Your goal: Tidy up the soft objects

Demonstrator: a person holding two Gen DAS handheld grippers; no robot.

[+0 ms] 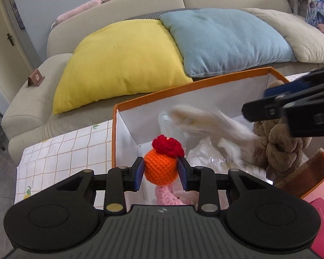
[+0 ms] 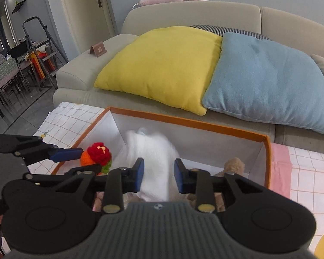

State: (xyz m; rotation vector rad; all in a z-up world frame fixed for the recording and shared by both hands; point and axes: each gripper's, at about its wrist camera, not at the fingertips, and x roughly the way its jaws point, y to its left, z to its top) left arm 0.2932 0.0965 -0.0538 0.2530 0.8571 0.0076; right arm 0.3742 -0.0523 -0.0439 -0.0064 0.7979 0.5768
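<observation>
Now each hand-held gripper pinches one toy above one orange box: left crochet ball, right white plush.

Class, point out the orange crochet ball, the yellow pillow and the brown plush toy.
orange crochet ball (image 1: 159, 168), left wrist view, middle of its front.
yellow pillow (image 2: 164, 64), right wrist view, centre.
brown plush toy (image 1: 278, 149), left wrist view, knotted body.

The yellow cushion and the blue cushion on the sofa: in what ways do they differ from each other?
The yellow cushion lies nearer the sofa's armrest; the blue cushion lies toward the middle of the sofa. In the left wrist view, the blue cushion's corner overlaps the yellow one's edge. The yellow fabric looks smooth, the blue one slightly fuzzy. Both are square, plump, and lean back on the seat behind the orange box.
</observation>
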